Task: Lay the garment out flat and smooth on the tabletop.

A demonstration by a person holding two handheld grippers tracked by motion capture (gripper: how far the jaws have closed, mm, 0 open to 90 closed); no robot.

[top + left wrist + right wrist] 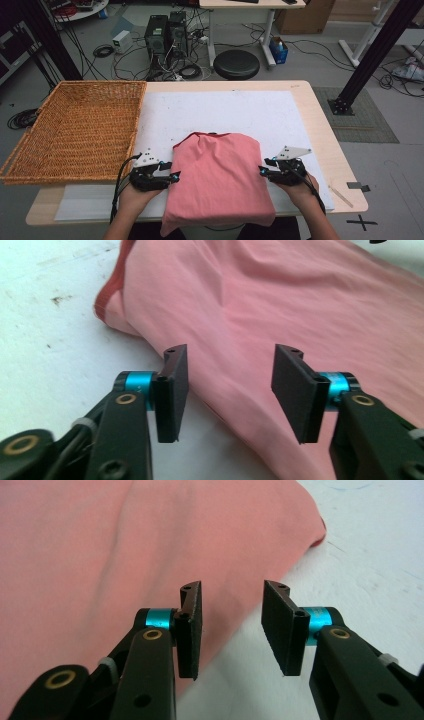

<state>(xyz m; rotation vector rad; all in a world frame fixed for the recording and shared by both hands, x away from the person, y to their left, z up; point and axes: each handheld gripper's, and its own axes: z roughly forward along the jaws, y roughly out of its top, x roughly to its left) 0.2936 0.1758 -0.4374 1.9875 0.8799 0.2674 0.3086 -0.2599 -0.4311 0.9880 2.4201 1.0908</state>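
A pink folded garment (220, 177) lies on the white mat, its near edge hanging over the table's front. My left gripper (172, 175) sits at the garment's left edge, jaws apart, with the cloth (280, 310) lying under and beyond them but not pinched. At the garment's right edge my right gripper (262, 170) also stands open; its pads hover over the cloth's border (150, 545) and the mat, gripping nothing. A darker red collar (107, 290) shows at the garment's far end.
A large wicker basket (75, 130) occupies the table's left side. The white mat (225, 107) covers the tabletop beyond the garment. A thin stick (341, 195) lies near the right front corner. A stool (236, 64) and cables stand on the floor behind.
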